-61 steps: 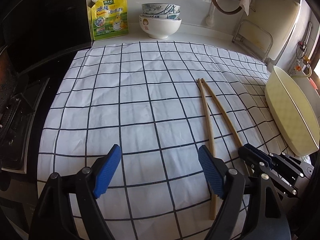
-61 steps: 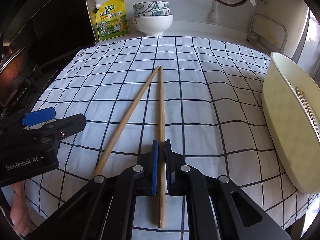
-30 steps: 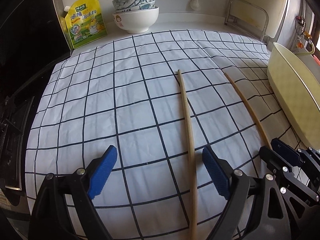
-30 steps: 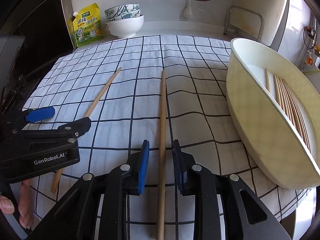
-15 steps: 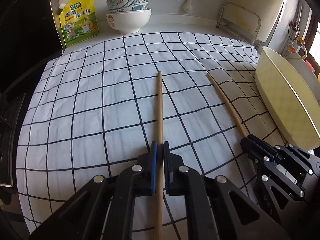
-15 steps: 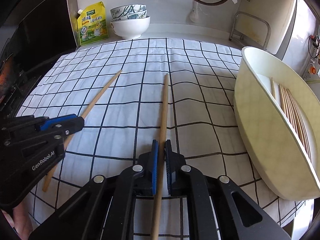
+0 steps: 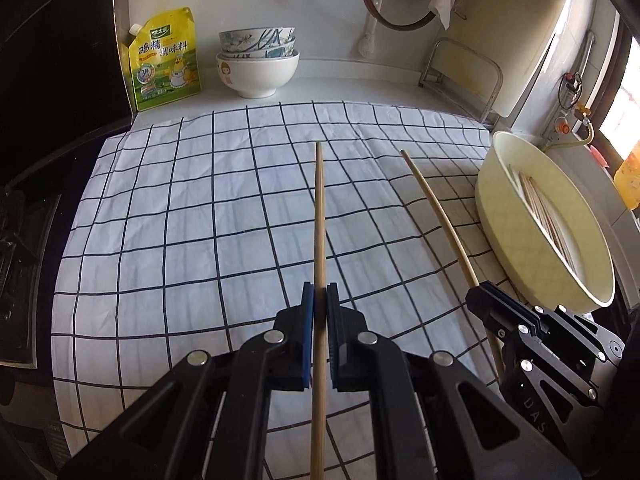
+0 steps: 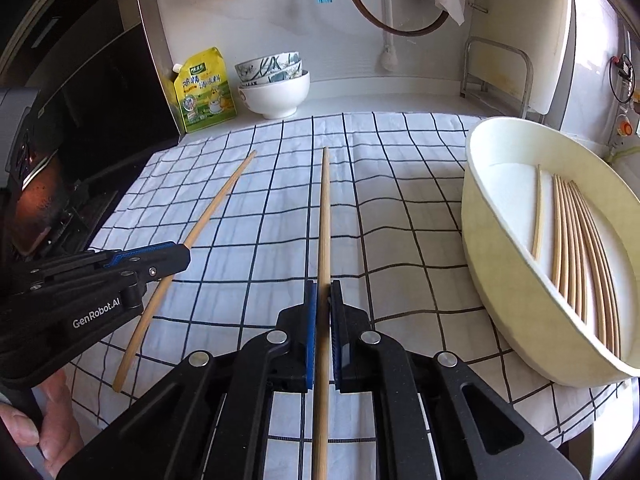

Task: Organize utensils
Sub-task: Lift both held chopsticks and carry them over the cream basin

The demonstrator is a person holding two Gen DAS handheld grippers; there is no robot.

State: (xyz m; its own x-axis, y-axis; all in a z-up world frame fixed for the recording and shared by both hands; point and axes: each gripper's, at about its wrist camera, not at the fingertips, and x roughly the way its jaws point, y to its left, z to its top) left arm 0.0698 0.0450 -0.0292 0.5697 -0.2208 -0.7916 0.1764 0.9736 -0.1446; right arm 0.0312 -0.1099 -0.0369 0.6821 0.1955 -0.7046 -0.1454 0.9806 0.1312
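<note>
Chopsticks were held one per gripper above the checked cloth [image 7: 168, 240]. One chopstick [image 7: 319, 216] sat clamped between the blue pads of the left gripper [image 7: 319, 308], pointing far. The right gripper [image 8: 323, 304] was closed on the other chopstick [image 8: 325, 216]. More chopsticks [image 8: 576, 240] lay inside the cream tub [image 8: 492, 264] at the right. Stacked bowls [image 7: 258, 64] and a yellow pouch [image 7: 166, 60] stood at the far edge.

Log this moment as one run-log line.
left gripper: shut on chopstick | right gripper: shut on second chopstick | both lifted over cloth | tub: holds chopsticks
</note>
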